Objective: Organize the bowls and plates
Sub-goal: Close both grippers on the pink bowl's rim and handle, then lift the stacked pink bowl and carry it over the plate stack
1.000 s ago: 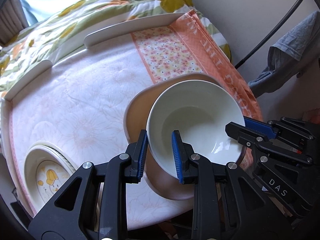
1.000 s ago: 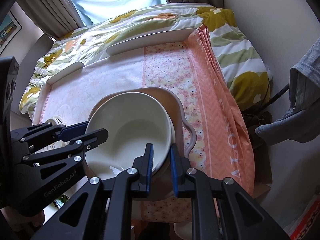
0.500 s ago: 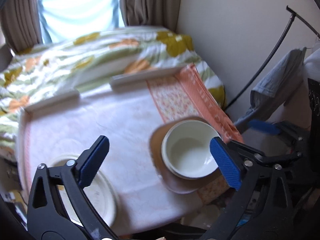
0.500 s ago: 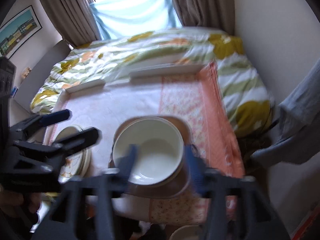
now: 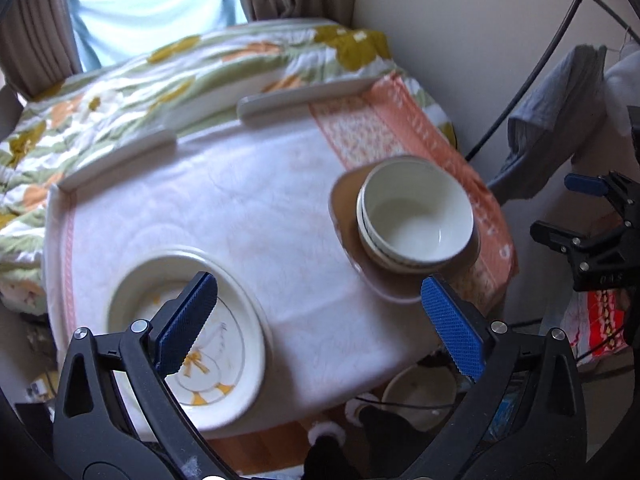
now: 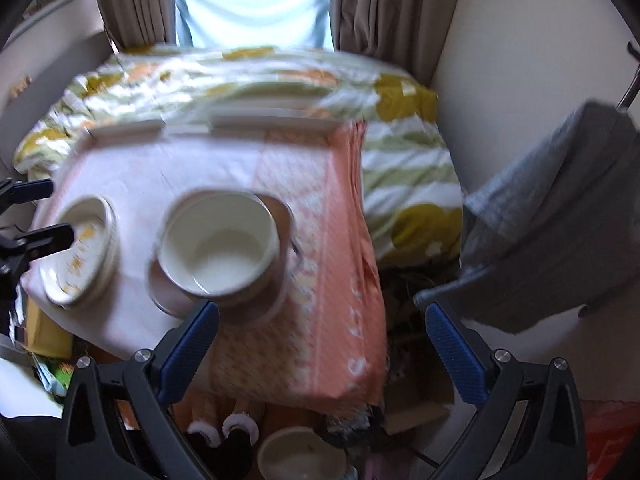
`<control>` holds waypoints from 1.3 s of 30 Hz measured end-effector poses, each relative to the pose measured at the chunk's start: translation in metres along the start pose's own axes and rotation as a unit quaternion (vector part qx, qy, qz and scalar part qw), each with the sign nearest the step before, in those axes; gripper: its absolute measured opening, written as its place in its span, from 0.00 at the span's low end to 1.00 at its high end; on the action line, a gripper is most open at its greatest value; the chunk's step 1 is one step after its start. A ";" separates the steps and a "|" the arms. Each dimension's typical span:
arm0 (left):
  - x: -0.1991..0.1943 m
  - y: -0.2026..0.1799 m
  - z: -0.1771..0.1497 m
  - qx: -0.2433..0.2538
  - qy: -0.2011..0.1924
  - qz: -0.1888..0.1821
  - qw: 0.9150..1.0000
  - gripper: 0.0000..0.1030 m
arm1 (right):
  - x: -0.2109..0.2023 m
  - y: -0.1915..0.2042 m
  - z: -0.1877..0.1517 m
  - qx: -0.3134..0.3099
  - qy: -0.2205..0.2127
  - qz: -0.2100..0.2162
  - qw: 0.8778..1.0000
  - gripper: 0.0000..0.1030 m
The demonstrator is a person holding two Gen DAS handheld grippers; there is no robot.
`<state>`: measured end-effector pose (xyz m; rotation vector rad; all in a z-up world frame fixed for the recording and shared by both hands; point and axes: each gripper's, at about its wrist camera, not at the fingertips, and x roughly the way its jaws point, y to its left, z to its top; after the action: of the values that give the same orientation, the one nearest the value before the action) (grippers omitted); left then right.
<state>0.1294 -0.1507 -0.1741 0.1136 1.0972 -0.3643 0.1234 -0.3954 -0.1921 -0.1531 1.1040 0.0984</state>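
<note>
A stack of white bowls point(image 5: 414, 220) sits on a brown plate point(image 5: 384, 280) at the table's right front; the stack also shows in the right wrist view point(image 6: 218, 246). A stack of white plates with a yellow duck print point(image 5: 196, 340) lies at the left front, also in the right wrist view point(image 6: 78, 252). My left gripper point(image 5: 320, 320) is open and empty, raised above the table's front edge. My right gripper point(image 6: 322, 344) is open and empty, raised and pulled back from the bowls; it shows at the right of the left wrist view point(image 5: 576, 212).
The table wears a white and pink cloth point(image 5: 224, 216) with an orange strip point(image 6: 328, 248) on the right. A flowered quilt point(image 6: 240, 80) lies behind. Grey clothes point(image 6: 560, 216) hang at the right. Another bowl point(image 6: 300, 456) sits on the floor below the table.
Both grippers let go of the white bowl, opened wide and pulled up and back. The bowl now rests on the bowl stack on the brown plate.
</note>
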 end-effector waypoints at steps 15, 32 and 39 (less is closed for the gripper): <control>0.093 -0.018 0.001 -0.015 0.114 0.037 0.993 0.72 | 0.093 0.009 0.011 -0.065 0.101 0.061 0.991 0.73; 0.143 -0.029 0.008 -0.014 0.133 0.008 0.991 0.22 | 0.134 0.028 0.011 -0.107 0.119 0.146 0.976 0.16; 0.142 -0.034 0.010 -0.020 0.119 0.013 0.993 0.11 | 0.120 0.034 0.004 -0.124 0.084 0.145 0.978 0.11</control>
<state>0.1832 -0.2184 -0.2922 0.1386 1.3366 -0.3116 0.1754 -0.3610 -0.3003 -0.2261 1.2762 0.4927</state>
